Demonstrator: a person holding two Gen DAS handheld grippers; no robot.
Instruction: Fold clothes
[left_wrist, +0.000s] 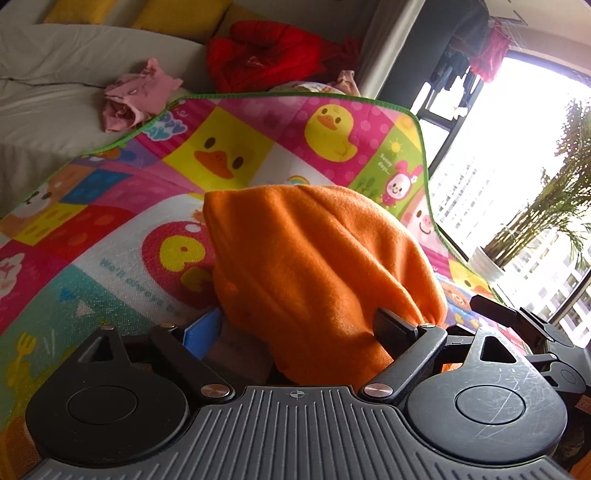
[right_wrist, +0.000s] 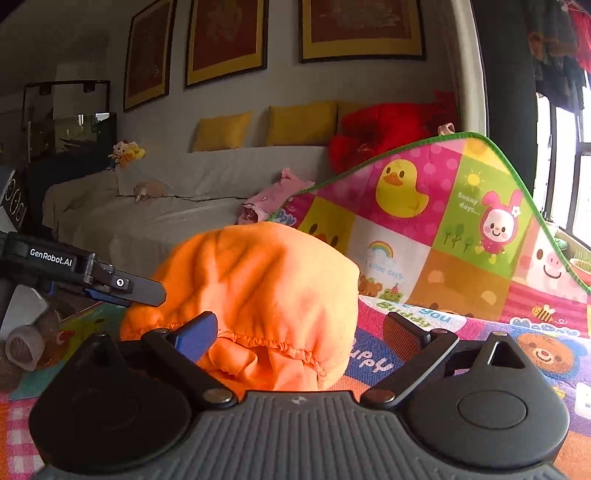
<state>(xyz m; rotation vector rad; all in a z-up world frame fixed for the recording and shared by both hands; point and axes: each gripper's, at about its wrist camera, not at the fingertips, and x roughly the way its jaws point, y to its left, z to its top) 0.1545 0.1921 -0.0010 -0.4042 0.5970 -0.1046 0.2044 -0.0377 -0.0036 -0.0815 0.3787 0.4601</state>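
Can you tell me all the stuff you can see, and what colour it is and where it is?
orange garment: one, orange, bunched on the play mat between both sets of jaws
play mat: one, many colours with ducks and a green edge, under the garment, far side curled up
pink clothes: one heap, pink, on the sofa behind the mat
red bundle: one, red, at the sofa's right end
cushions: at least two, yellow, along the sofa back
sofa: one, pale cover, by the wall
framed pictures: three, red-brown with yellow borders, on the wall
potted plant: one, green, by the window
left gripper: one, black, jaws open around the garment
right gripper: one, black, jaws open
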